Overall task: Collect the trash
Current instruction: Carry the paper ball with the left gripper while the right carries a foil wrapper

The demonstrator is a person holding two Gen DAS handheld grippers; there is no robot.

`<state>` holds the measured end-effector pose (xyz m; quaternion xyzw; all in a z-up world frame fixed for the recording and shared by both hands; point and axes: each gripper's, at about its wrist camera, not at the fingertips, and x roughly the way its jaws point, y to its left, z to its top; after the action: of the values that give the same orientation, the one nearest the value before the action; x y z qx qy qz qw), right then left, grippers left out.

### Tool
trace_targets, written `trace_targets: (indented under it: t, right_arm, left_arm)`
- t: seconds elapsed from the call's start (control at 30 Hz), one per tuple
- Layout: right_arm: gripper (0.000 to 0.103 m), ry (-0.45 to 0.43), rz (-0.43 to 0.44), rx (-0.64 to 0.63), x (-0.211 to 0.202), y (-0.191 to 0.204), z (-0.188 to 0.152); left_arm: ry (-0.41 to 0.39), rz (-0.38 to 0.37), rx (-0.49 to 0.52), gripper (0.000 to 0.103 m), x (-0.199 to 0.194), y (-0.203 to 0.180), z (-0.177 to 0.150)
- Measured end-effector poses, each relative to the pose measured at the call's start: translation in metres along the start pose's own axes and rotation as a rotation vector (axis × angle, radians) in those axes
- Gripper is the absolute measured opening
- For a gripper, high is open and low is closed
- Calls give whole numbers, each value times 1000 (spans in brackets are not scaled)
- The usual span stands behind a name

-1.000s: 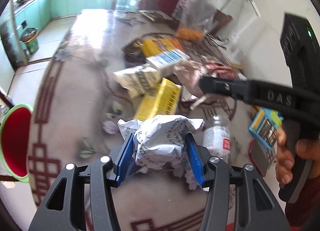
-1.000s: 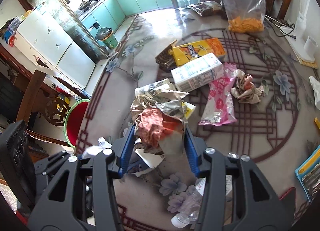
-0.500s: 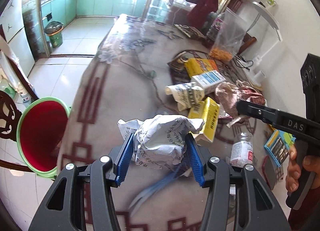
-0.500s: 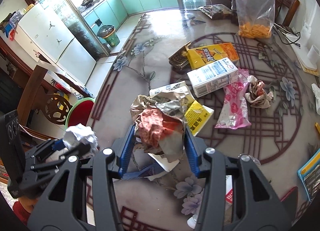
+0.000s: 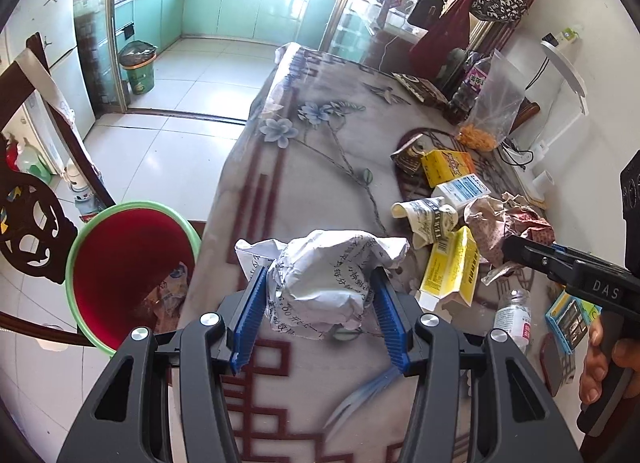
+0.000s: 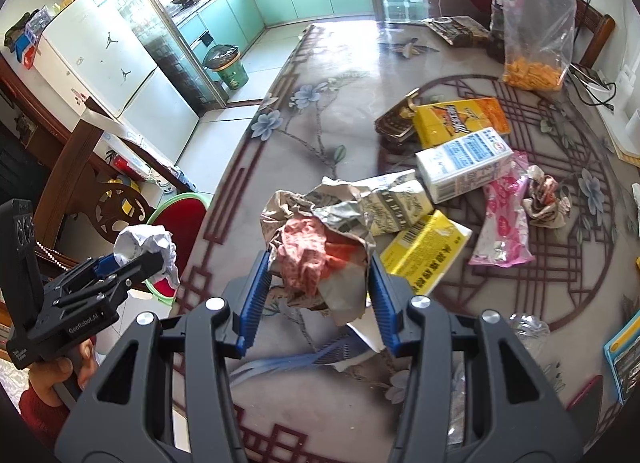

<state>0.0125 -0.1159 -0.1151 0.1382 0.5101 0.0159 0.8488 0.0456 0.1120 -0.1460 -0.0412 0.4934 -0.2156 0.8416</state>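
Paper ball [image 5: 324, 291] clamped in our left tongs [image 5: 322, 303] may miss the red bin [image 5: 120, 259] if released early; right tongs [image 6: 316, 287] clamp a crumpled wrapper [image 6: 316, 251] loosely.

A table [image 6: 320, 63] with a floral, lattice-patterned cover carries scattered litter. On it lie a white milk carton [image 6: 464, 165], yellow boxes [image 6: 424, 253], a pink wrapper [image 6: 504, 219] and a clear snack bag [image 6: 532, 23].
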Motion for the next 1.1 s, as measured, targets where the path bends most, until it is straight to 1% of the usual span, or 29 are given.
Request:
trace_targets:
  t: [0.2, 0.47, 0.7, 0.87, 1.1]
  right_arm:
    - [46, -9, -1, -34, 3, 27, 6]
    - [46, -20, 15, -85, 10, 72, 15]
    - [46, -3, 23, -130, 22, 107, 16]
    - [46, 5, 36, -162, 29, 131, 17]
    - [46, 31, 49, -194, 45, 161, 17]
  left_arm:
    - [4, 6, -6, 49, -1, 19, 5]
    - [-15, 22, -20, 49, -13, 50, 11]
    - [-27, 62, -67, 49, -21, 92, 13]
    - [-18, 98, -109, 49, -22, 121, 13]
    - [-16, 117, -136, 49, -23, 152, 12]
